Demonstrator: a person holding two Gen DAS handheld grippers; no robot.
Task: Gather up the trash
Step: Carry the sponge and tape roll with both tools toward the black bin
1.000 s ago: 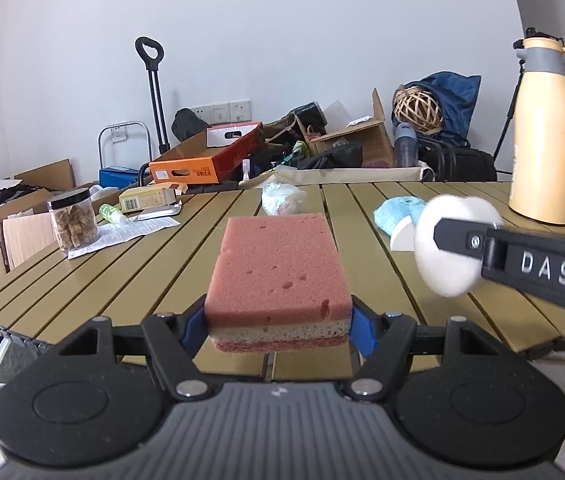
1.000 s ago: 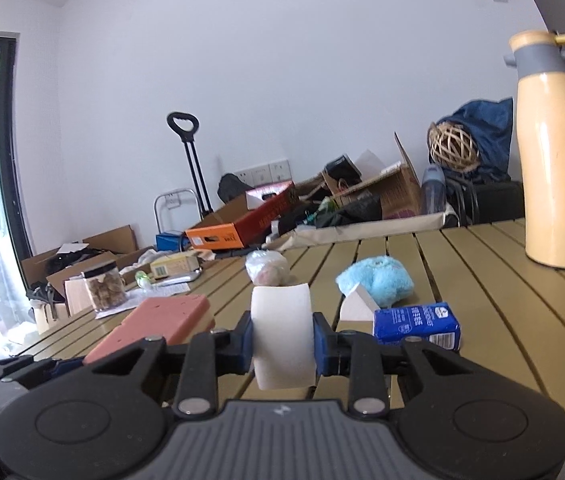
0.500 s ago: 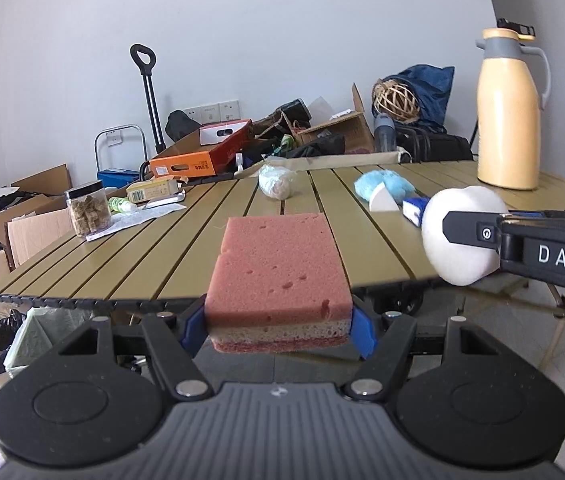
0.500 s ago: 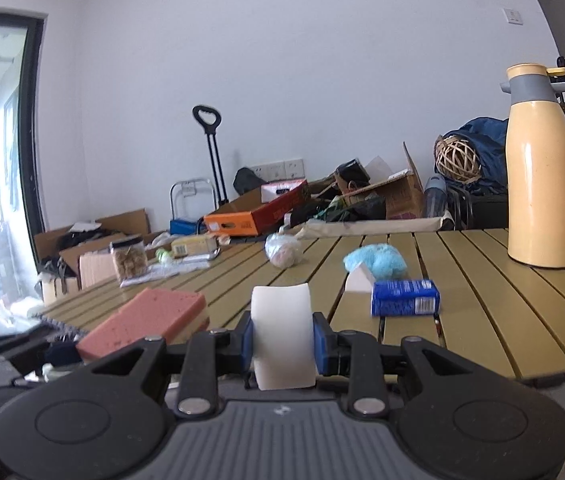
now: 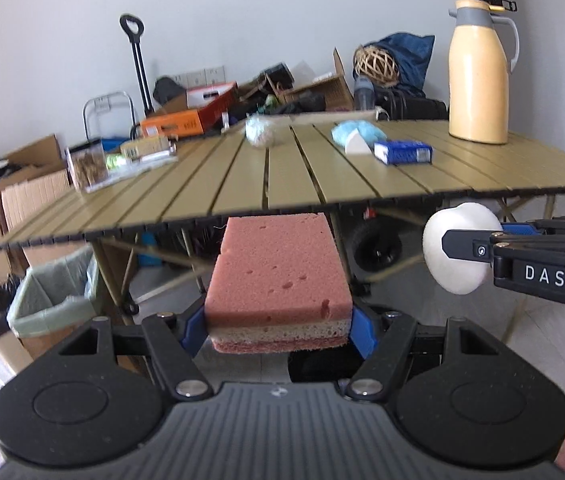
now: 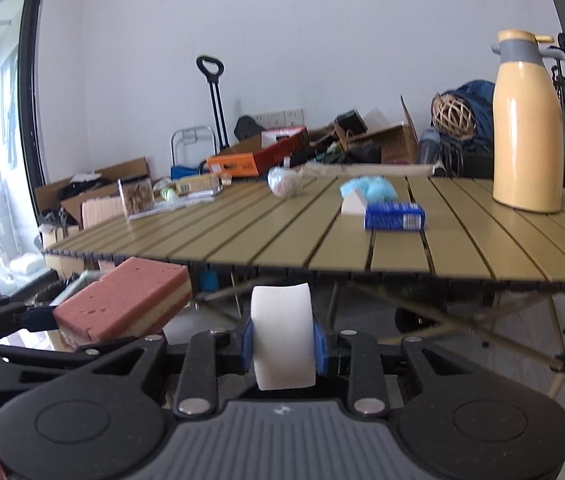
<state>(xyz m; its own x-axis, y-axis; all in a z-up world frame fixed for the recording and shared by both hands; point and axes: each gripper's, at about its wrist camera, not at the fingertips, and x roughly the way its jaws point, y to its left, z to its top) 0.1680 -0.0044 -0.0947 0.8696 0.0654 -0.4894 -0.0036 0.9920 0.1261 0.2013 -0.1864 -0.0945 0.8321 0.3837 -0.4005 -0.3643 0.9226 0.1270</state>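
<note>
My left gripper (image 5: pixel 278 328) is shut on a pink sponge (image 5: pixel 278 272) and holds it in the air in front of the table's near edge, below tabletop height. My right gripper (image 6: pixel 283 346) is shut on a white round pad (image 6: pixel 282 336), to the right of the sponge; the pad also shows in the left wrist view (image 5: pixel 458 252). The sponge shows at the left of the right wrist view (image 6: pixel 122 304). A bin lined with a pale green bag (image 5: pixel 54 300) stands on the floor at the left, beside the table.
The slatted olive table (image 5: pixel 322 184) carries a blue carton (image 5: pixel 402 152), a blue cloth with a white wedge (image 5: pixel 356 136), a wrapped ball (image 5: pixel 260 130), a snack jar (image 5: pixel 86 164) and a yellow jug (image 5: pixel 478 76). Boxes and bags clutter the floor behind.
Both grippers have pulled back and dropped from above the tabletop to below its near edge, still holding the sponge and the pad. The bin has come into view.
</note>
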